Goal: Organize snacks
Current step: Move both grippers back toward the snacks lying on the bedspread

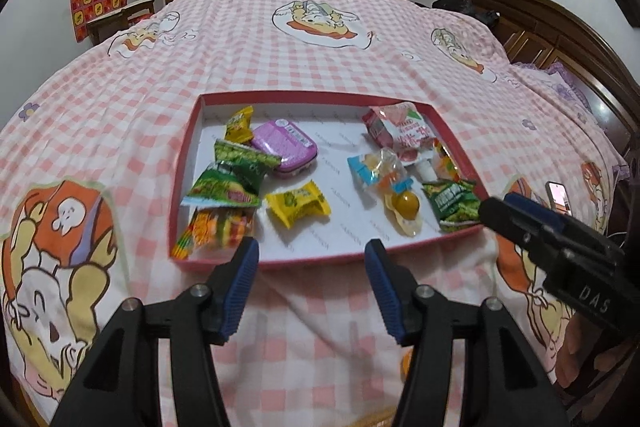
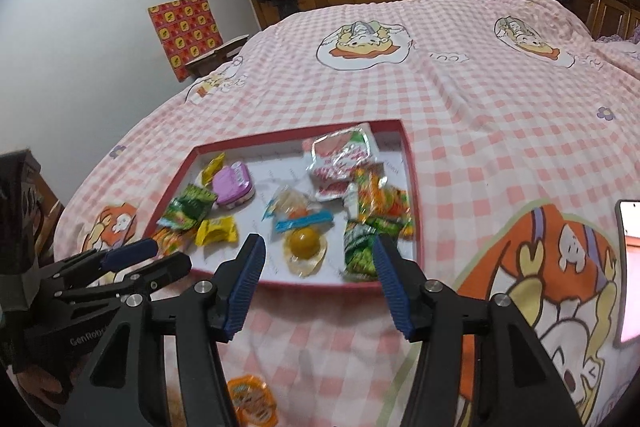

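Left gripper [image 1: 311,254] parted and empty at lower centre, right gripper [image 2: 319,247] likewise, red tray [image 1: 185,147] of snacks mid-frame on checked bed [image 1: 320,67], orange packet [image 2: 252,401] at bottom edge

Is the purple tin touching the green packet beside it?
Touching. In the left wrist view the green packet's edge lies against the purple tin, with no gap visible.

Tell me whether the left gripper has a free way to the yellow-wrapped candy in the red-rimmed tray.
Probably yes. The left gripper is open and empty, just short of the tray's near rim; the yellow-wrapped candy lies alone on bare tray floor just beyond, nothing covering it.
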A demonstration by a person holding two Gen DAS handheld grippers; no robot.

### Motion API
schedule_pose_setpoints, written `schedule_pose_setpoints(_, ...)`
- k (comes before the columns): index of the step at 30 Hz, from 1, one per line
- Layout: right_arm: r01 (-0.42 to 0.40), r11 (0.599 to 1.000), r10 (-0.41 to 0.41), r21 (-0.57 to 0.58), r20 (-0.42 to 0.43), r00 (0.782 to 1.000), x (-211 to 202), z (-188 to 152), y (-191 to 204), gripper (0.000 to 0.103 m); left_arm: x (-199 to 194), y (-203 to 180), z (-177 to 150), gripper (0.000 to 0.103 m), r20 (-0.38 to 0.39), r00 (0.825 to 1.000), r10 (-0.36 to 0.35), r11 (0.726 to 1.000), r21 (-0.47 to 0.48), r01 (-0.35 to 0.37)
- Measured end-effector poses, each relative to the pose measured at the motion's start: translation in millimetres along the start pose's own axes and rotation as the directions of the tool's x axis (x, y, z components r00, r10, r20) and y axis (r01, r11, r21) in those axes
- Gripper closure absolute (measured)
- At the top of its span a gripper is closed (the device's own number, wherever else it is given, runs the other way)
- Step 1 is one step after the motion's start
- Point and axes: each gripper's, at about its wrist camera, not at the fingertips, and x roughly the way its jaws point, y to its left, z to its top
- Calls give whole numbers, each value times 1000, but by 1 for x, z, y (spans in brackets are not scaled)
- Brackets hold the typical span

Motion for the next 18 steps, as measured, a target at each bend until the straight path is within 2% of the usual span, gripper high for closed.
schedule_pose_setpoints(18,-51,999,49,-16,-139,989,-5,-57,25,46,-21,19,-40,45,-52,999,7,999,-34,-9)
